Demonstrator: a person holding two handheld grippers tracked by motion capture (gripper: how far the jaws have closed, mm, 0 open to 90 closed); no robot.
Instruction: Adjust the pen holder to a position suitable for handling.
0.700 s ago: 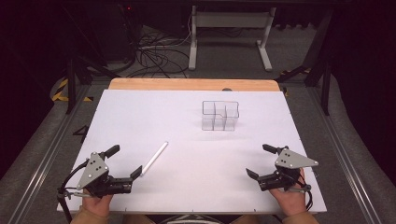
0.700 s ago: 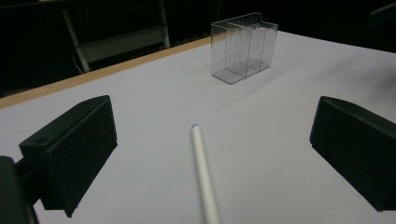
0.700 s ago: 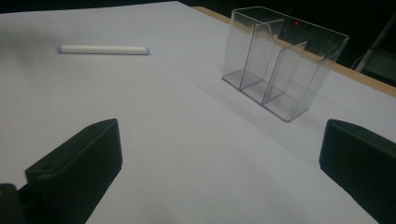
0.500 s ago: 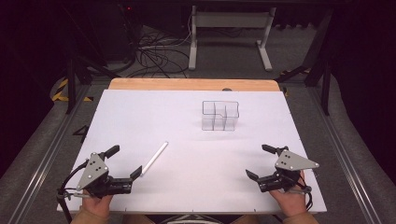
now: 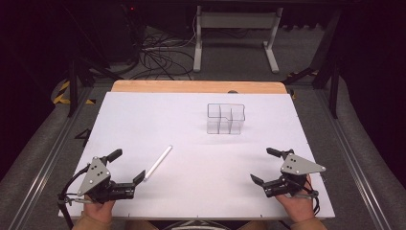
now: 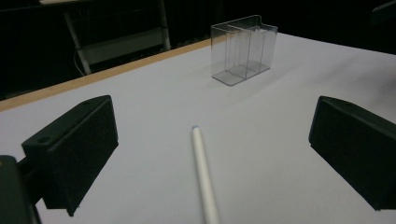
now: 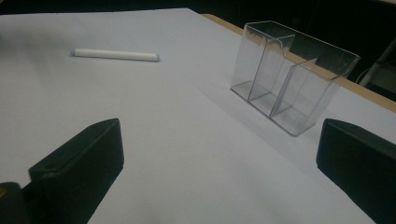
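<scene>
White, slender pen (image 5: 158,162) lies flat, uncapped tip unclear.

We see a counter (image 5: 143,120) covered by a white sheet, with a strip of bare wood showing along its far edge. A white stick (image 5: 158,162) lies flat on the sheet toward the near left, slanting away to the right. A clear plastic organiser (image 5: 225,118) with upright dividers stands farther back, right of the middle, well apart from the stick.
</scene>
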